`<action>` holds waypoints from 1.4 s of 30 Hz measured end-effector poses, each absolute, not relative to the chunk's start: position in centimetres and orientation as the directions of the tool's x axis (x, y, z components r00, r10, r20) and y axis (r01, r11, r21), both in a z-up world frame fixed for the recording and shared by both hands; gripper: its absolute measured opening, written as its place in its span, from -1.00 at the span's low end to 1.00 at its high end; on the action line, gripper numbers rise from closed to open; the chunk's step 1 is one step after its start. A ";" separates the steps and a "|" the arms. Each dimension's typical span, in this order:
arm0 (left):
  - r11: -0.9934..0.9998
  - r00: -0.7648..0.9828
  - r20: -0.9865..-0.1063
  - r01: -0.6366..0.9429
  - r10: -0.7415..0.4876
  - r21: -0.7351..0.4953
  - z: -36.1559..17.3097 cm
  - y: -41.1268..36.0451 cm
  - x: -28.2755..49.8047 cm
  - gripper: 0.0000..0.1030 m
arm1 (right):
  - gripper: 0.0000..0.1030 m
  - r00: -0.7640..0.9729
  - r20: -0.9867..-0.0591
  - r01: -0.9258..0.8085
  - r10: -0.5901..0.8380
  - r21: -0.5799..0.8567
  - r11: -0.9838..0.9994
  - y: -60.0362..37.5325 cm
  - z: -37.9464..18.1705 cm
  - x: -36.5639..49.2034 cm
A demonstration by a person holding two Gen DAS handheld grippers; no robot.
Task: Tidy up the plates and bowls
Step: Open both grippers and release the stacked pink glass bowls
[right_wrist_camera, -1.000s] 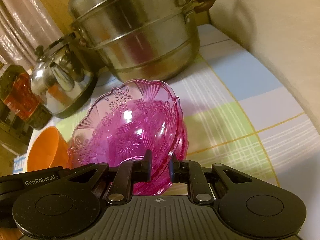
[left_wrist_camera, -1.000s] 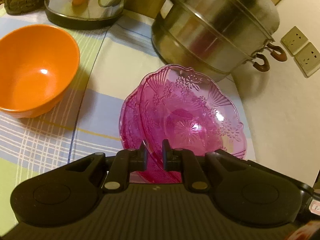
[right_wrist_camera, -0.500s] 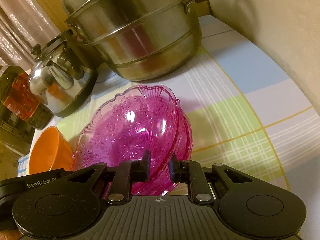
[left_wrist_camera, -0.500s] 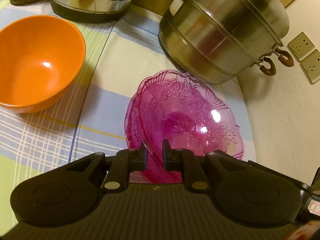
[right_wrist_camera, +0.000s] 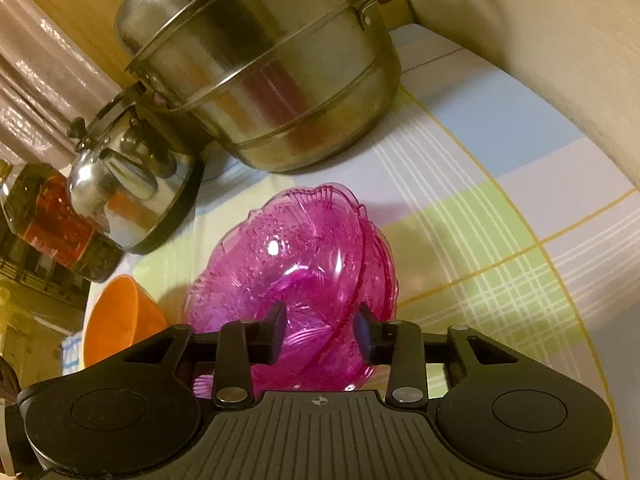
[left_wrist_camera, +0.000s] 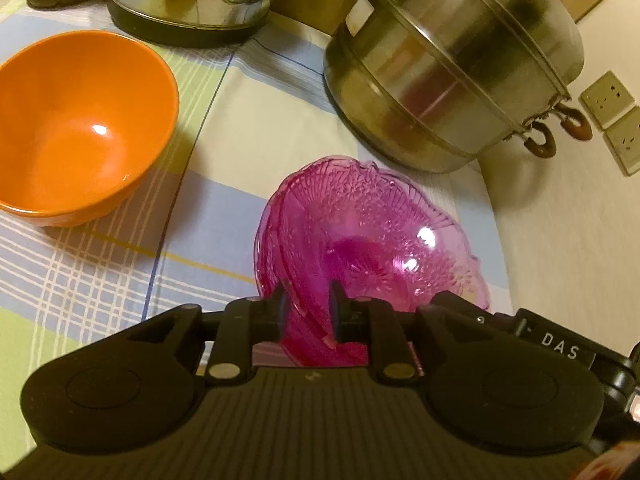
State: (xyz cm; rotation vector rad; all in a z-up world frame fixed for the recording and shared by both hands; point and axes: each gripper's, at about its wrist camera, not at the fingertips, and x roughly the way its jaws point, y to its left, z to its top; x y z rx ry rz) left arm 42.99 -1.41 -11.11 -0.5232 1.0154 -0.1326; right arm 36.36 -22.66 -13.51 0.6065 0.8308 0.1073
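Since the pink bowls (left_wrist_camera: 372,240) are nested and tilted, just in front of the pot (left_wrist_camera: 452,60), the left gripper (left_wrist_camera: 306,304) pinches their near rim, angled down. Right gripper (right_wrist_camera: 320,330) is parted wide around the opposite rim, apparently not gripping. Orange bowl (left_wrist_camera: 80,120) sits left of pot.

Left wrist cam looks down, close over the pink bowls (left_wrist_camera: 372,240). Right wrist cam does likewise (right_wrist_camera: 296,280). Both share the steel pot (left_wrist_camera: 452,60) (right_wrist_camera: 260,68).
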 end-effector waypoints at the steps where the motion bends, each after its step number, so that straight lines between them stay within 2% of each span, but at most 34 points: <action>1: 0.866 0.532 -0.772 -0.136 -0.346 -0.481 -11.1 -1.3 43.0 -0.60 | -0.16 0.680 -0.657 0.144 0.324 0.554 0.820 -22.8 -13.5 36.3; 10: 0.874 0.567 -0.761 -0.140 -0.315 -0.466 -10.1 -1.0 42.6 -0.53 | -0.03 0.700 -0.649 0.144 0.297 0.536 0.832 -23.0 -12.7 36.2; 12: 0.878 0.568 -0.761 -0.132 -0.314 -0.461 -9.8 -1.0 42.5 -0.44 | -0.03 0.707 -0.646 0.141 0.288 0.528 0.838 -23.0 -12.6 36.1; 18: 0.890 0.593 -0.751 -0.123 -0.289 -0.440 -9.4 -1.0 42.4 -0.34 | -0.02 0.734 -0.627 0.150 0.260 0.523 0.839 -23.5 -12.3 35.7; 23: 0.884 0.624 -0.729 -0.126 -0.282 -0.449 -8.7 -0.6 42.2 -0.30 | -0.02 0.771 -0.595 0.148 0.228 0.515 0.844 -24.0 -11.4 35.2; 33: 0.886 0.618 -0.734 -0.127 -0.282 -0.447 -9.1 -0.5 42.3 -0.30 | -0.02 0.779 -0.600 0.203 0.182 0.516 0.832 -26.0 -12.1 35.0; 34: 0.887 0.616 -0.735 -0.124 -0.282 -0.445 -9.2 -0.5 42.3 -0.30 | -0.04 0.776 -0.604 0.203 0.184 0.515 0.833 -26.0 -12.2 35.1; 37: 0.889 0.606 -0.742 -0.122 -0.285 -0.442 -9.6 -0.8 42.4 -0.30 | -0.39 0.753 -0.626 0.199 0.203 0.510 0.837 -25.6 -12.7 35.4; 42: 0.891 0.601 -0.745 -0.116 -0.289 -0.439 -9.8 -0.9 42.5 -0.30 | -0.45 0.729 -0.647 0.191 0.221 0.503 0.843 -25.1 -13.3 35.7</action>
